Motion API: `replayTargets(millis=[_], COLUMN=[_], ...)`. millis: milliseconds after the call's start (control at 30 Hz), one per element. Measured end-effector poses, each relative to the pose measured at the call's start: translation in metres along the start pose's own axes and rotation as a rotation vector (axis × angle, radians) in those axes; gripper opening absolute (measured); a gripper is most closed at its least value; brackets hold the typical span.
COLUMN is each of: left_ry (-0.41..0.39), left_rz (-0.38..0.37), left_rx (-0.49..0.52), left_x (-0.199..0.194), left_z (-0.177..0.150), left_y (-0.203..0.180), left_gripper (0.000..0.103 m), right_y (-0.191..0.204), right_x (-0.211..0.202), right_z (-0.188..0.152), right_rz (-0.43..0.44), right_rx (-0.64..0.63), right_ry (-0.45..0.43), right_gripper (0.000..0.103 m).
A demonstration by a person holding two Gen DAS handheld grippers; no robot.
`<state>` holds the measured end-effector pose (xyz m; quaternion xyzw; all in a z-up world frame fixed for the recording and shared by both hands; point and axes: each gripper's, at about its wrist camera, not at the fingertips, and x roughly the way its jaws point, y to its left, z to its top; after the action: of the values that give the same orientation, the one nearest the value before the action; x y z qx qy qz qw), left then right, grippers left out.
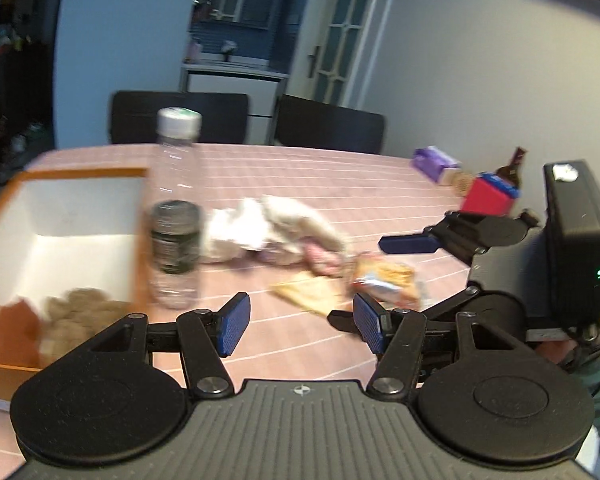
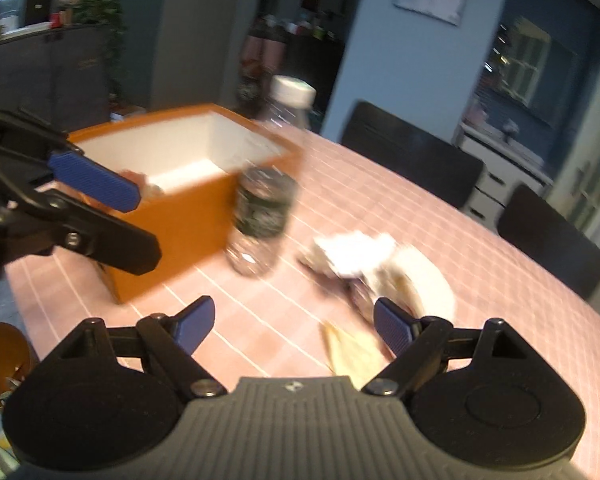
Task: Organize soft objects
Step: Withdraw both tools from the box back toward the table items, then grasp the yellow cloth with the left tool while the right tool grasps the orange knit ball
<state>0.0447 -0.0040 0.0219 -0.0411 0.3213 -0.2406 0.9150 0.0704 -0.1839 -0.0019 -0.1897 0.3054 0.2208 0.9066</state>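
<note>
A heap of white and pale soft cloth items lies mid-table; it also shows in the right wrist view. An orange box with a white inside stands at the left and holds brown and tan soft things; the box also shows in the right wrist view. My left gripper is open and empty above the table, short of the heap. My right gripper is open and empty, close to the heap. The right gripper also shows in the left wrist view, to the right of the heap.
A clear plastic bottle with a dark label stands beside the box, left of the heap. A yellowish wrapper and a snack packet lie near the front. A purple pack, a red box and a brown bottle stand at the far right. Dark chairs line the far edge.
</note>
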Motion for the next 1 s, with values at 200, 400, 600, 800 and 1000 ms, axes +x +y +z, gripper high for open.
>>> replayTargets(millis=[200,400,600,800,1000], left_ry=[0.028,0.098,0.14,0.187,0.21], left_rz=[-0.055,-0.055,-0.053,0.019,0.043], left_rx=[-0.03,-0.003,0.046,0.03,0.05], left_x=[0.04,0.083,0.118,0.145,0.158], left_z=[-0.008,-0.022,-0.029,-0.021,-0.018], left_y=[-0.014,-0.026,-0.036,-0.016,-0.009], left_gripper=[0.07,0.07,0.07,0.069,0.069], right_y=[-0.042,-0.075,-0.093,-0.085,-0.079], right_x=[0.002,0.017,0.031,0.06,0.085], right_z=[-0.041,-0.07,-0.073,-0.068,-0.064], right_rz=[-0.07,-0.093,-0.055,0.059,0.096], right_rx=[0.069,0.154,0.164,0.164,0.152], right_ry=[0.082,0.176,0.214,0.236,0.256], right_gripper=[0.085,0.085,0.077,0.072,0.061])
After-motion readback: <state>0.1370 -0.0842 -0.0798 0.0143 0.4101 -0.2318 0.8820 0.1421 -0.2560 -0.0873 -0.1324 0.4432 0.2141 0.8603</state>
